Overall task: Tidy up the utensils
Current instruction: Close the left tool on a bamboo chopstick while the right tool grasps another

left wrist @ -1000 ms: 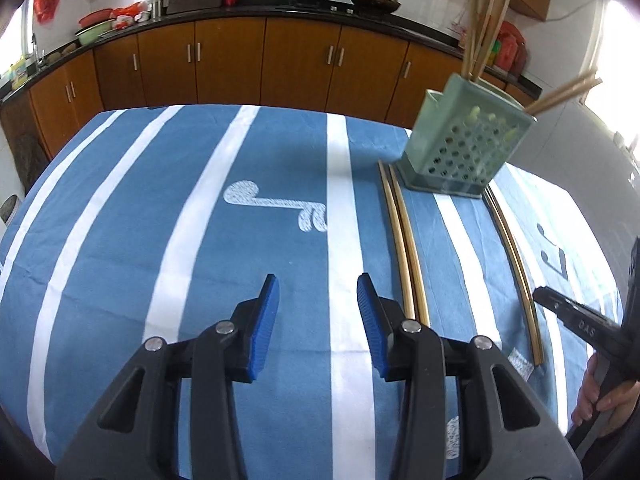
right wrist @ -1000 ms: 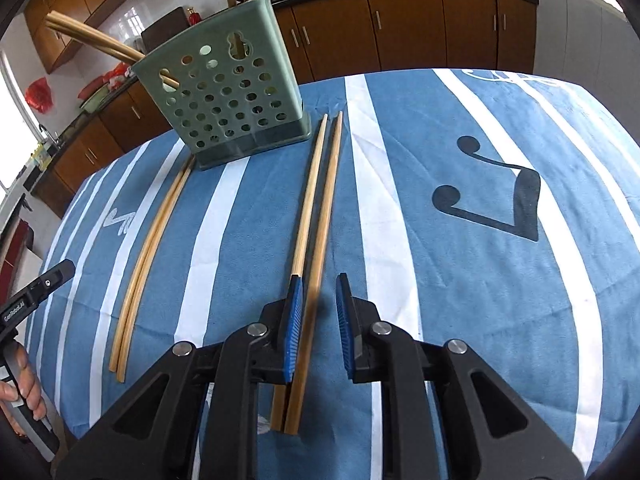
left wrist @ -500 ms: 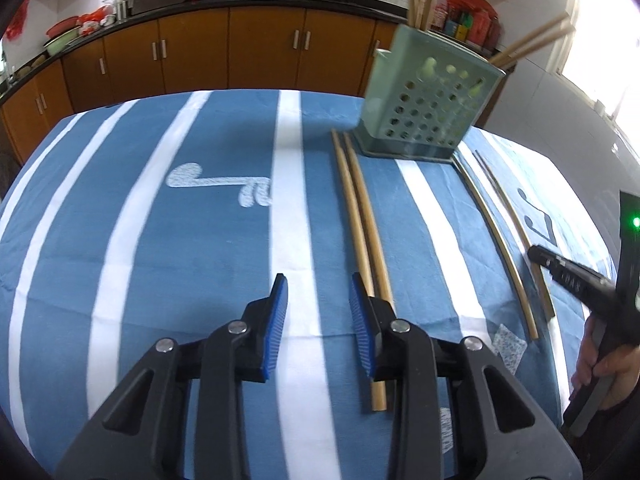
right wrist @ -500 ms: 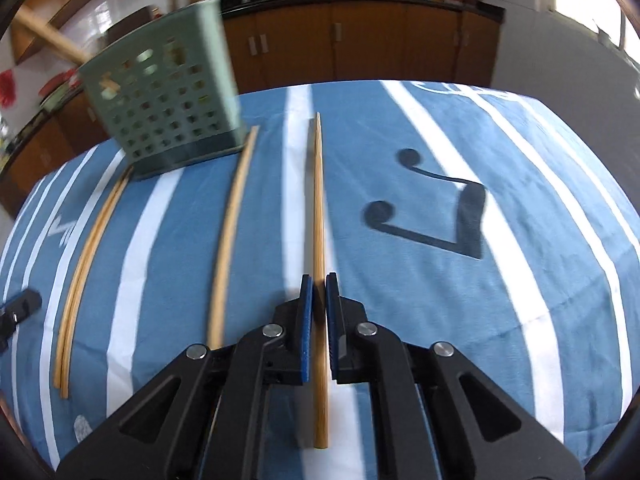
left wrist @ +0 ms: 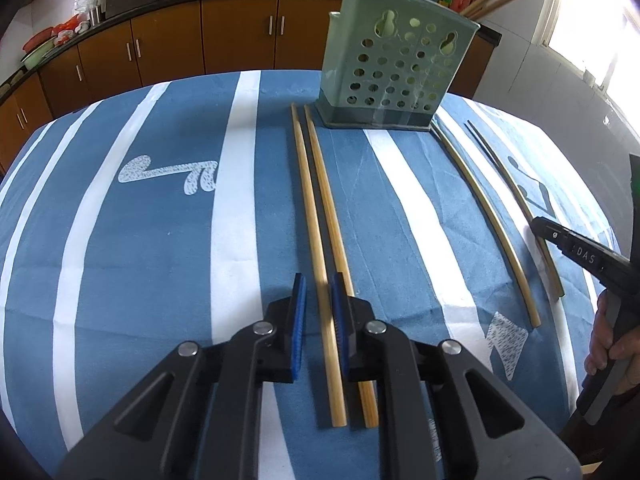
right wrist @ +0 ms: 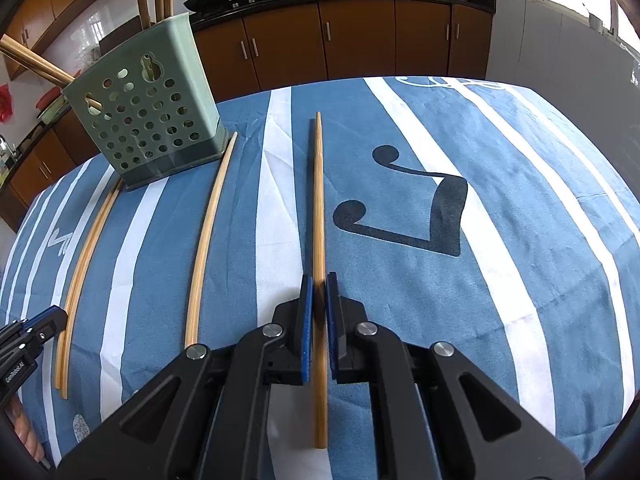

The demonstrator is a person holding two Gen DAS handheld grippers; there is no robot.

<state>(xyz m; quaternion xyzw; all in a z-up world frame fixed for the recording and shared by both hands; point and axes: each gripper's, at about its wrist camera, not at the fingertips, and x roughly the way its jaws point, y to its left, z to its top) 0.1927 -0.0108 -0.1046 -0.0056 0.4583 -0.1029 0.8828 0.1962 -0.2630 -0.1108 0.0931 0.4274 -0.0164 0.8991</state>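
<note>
left gripper low with pads slightly apart, right gripper pads squeezed nearly together, both pointing forward

The right gripper now clamps one chopstick, shifted away from its mate beside the holder. The left gripper narrows, straddling a chopstick left of the holder.

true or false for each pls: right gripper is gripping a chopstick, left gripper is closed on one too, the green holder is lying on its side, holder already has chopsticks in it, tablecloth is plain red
1. The right gripper is shut on a chopstick. True.
2. The left gripper is clamped on a chopstick too. False: its jaws are open, straddling one chopstick of the pair lying on the cloth.
3. The green holder lies on its side. False: it stands upright.
4. The holder already has chopsticks in it. True: several stick out of its top.
5. The tablecloth is plain red. False: it is blue with white stripes.
</note>
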